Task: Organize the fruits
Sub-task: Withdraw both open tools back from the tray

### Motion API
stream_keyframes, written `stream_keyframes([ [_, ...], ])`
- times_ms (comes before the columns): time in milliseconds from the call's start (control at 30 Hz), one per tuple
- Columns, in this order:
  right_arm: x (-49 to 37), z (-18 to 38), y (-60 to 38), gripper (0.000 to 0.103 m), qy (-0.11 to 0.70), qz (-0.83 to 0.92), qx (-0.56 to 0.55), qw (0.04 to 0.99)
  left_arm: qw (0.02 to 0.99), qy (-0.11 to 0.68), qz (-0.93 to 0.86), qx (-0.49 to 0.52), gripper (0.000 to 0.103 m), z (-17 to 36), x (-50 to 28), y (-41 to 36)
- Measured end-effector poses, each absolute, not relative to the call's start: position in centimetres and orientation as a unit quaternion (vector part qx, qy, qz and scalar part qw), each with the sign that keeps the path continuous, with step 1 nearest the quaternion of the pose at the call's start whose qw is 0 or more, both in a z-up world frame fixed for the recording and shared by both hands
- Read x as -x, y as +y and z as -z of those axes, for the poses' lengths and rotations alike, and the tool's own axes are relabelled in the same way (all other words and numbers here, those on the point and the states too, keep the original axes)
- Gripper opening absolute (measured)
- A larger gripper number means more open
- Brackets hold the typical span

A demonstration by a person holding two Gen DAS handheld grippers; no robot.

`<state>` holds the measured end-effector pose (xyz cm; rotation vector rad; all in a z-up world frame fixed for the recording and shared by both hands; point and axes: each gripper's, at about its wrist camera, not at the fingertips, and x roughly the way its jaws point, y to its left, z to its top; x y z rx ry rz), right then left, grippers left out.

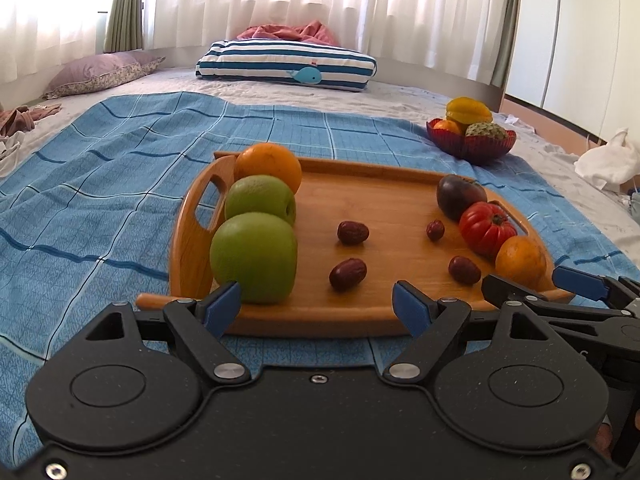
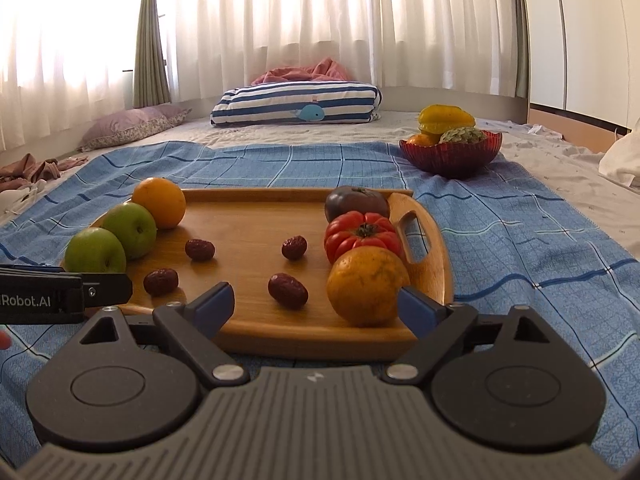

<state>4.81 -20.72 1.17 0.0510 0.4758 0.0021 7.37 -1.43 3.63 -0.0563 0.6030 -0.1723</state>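
green apples, blue checked cloth, seemingly dark-red dates

— Where can you pass over the wooden tray?

— Down its bare middle; only four red dates lie scattered there, well apart.

— And the sides?

— Blocked: two green apples and an orange line your left edge, two tomatoes and another orange the right, before each handle.

Apples left, tomatoes right, dates between, on tray.
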Motion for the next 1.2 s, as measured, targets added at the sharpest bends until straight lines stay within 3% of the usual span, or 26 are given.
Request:
stream_keyframes([
  [1200,-1.9,0.3,-19.9,0.102,0.251,0.002,-0.004,0.968,0.946,0.318,0.064,0.008,0.082,-0.5,-4.5,-1.1],
])
